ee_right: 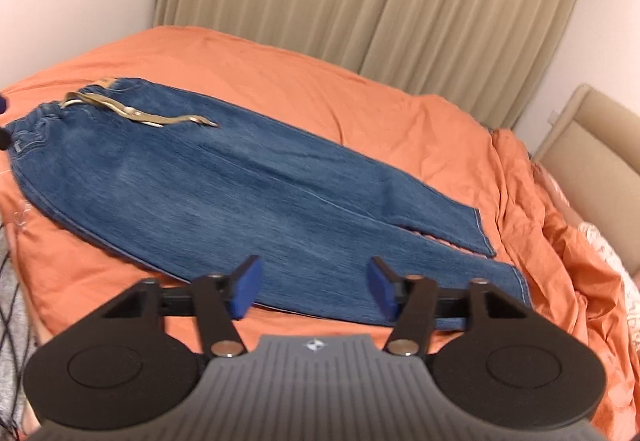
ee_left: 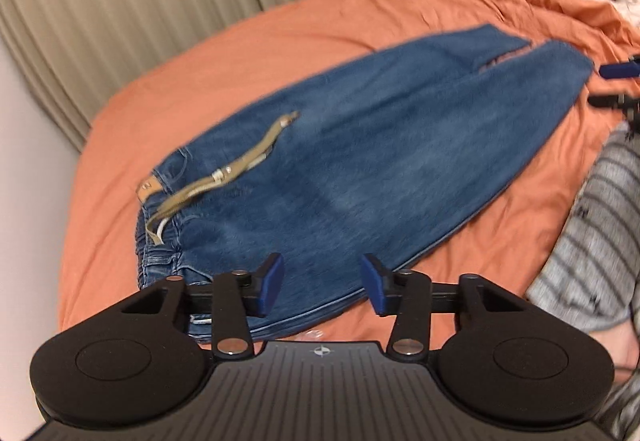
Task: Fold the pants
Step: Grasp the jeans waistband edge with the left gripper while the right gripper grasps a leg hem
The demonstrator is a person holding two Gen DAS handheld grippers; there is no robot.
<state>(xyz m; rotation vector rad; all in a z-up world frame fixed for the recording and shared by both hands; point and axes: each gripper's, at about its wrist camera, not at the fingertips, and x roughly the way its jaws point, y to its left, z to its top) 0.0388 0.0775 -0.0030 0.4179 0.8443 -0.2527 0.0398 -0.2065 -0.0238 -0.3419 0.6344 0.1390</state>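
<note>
Jeans (ee_left: 340, 177) lying lengthwise-folded on the orange bedspread (ee_left: 248, 53), probably heavy floppy denim, so best grabbed at waistband and cuffs; left gripper (ee_left: 322, 283) and right gripper (ee_right: 314, 287) both wide open, holding nothing.

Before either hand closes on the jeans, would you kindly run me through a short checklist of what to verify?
1. Left tongs open: ok.
2. Right tongs open: ok.
3. Jeans folded lengthwise, legs stacked on the orange duvet: ok.
4. Leg hems aligned: not ok, offset.
5. Khaki belt tucked away: not ok, it trails loose across the denim.
6. Tongs touching fabric: cannot tell.
</note>
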